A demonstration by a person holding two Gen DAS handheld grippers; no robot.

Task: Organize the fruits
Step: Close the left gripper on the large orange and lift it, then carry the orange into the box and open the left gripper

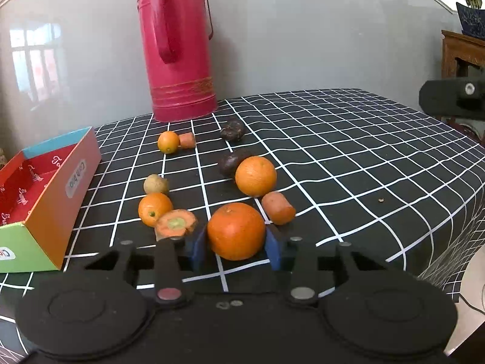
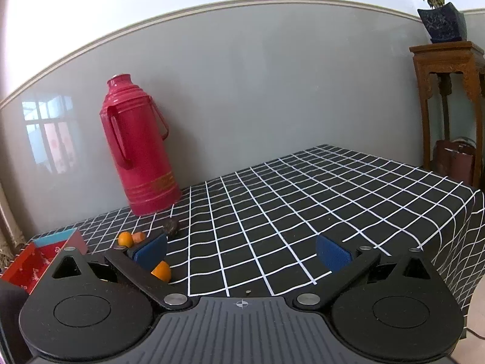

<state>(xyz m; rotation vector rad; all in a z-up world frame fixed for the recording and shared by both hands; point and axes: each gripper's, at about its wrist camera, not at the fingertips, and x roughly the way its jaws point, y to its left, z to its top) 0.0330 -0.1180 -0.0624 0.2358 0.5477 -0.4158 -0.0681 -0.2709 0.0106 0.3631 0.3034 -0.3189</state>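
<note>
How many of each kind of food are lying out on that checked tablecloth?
Oranges: 4, at and
Carrot pieces: 3, at and
Dark brown lumps: 2, at and
Small tan round thing, perhaps a potato: 1
Total: 10

Left gripper: pitched downward, blue pads closed against both flanks of an orange, at 9 and 3 o'clock of it. Right gripper: tilted slightly below level, jaws spread wide, pads bare, nothing between them. Its black body shows at 3 o'clock in the left wrist view.
</note>
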